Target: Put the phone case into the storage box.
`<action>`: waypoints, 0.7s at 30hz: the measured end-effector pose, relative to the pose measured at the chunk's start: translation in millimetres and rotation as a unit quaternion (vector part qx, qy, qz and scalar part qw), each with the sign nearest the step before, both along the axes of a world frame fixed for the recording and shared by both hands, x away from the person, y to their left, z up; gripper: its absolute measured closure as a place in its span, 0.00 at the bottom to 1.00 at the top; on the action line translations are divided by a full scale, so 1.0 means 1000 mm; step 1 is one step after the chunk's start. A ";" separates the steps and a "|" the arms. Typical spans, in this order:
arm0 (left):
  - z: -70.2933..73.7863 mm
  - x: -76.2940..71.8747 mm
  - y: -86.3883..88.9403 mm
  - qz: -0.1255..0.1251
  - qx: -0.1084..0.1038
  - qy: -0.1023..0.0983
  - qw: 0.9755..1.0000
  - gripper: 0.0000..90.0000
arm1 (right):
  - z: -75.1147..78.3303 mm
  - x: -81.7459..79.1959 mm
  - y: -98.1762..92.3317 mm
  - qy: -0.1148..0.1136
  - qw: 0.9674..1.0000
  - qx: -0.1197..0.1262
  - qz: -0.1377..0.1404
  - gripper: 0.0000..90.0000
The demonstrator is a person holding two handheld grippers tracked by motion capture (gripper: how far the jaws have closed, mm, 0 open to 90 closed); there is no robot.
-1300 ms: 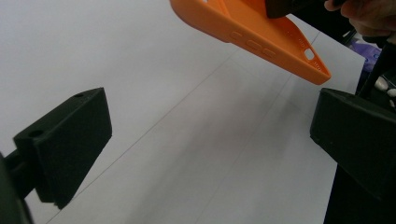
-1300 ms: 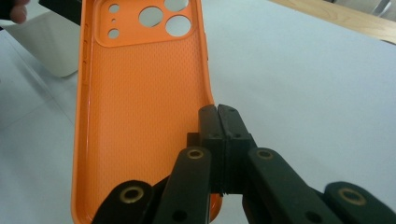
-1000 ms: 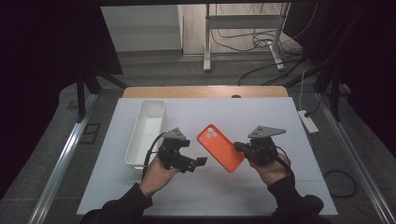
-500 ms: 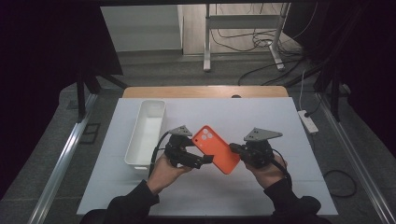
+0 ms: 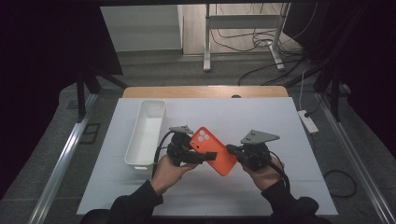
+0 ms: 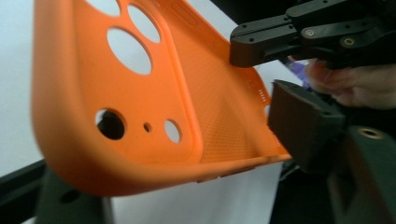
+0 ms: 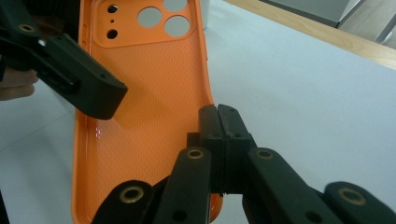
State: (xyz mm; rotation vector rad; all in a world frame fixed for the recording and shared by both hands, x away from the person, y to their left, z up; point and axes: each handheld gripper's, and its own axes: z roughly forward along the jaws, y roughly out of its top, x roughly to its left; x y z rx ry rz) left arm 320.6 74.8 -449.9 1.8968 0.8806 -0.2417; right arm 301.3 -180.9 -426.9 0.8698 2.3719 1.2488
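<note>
An orange phone case (image 5: 225,162) with round camera holes hangs tilted just above the white table (image 5: 280,121), between both hands. My right gripper (image 5: 232,150) is shut on the case's long side edge near its lower end; in the right gripper view its jaws (image 7: 218,126) pinch that thin wall of the case (image 7: 144,102). My left gripper (image 5: 210,156) reaches in from the left, and its jaws have just been closing with the camera end of the case (image 6: 187,93) between them. One finger (image 7: 84,88) lies over the hollow inside, and I see no firm press.
A long white bin (image 5: 132,149) stands on the table just left of my left hand. Beyond the white top runs a wooden strip (image 5: 205,92) along the far edge. A power strip (image 5: 307,120) lies on the floor off the right edge.
The case has risen off the table and shifted left in the right gripper. The left gripper has come in around its camera end and its jaws have narrowed.
</note>
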 end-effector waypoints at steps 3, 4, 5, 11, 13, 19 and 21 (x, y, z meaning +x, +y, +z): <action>-0.001 0.001 0.001 0.003 -0.016 0.022 1.000 0.50 | 0.000 0.000 0.000 -0.005 1.000 0.002 -0.001 0.99; -0.002 0.001 0.002 0.004 -0.018 0.025 1.000 0.53 | 0.000 -0.001 0.000 -0.006 1.000 0.003 -0.001 0.99; -0.002 0.001 0.002 0.006 -0.019 0.027 0.999 0.56 | 0.000 -0.001 0.000 -0.007 1.000 0.003 -0.002 0.99; -0.004 0.002 0.003 0.004 -0.038 0.049 0.998 0.70 | 0.000 -0.001 0.000 -0.012 1.000 0.005 -0.003 0.99; -0.005 0.002 0.003 0.006 -0.044 0.059 0.997 0.72 | 0.000 -0.001 0.000 -0.010 1.000 0.005 -0.003 0.99; -0.010 0.003 0.006 0.022 -0.073 0.086 0.993 0.85 | -0.002 -0.001 0.002 -0.013 1.000 0.002 -0.001 0.99; -0.010 0.003 0.007 0.024 -0.077 0.091 0.993 0.90 | -0.003 -0.001 0.003 -0.011 1.000 -0.001 -0.002 0.98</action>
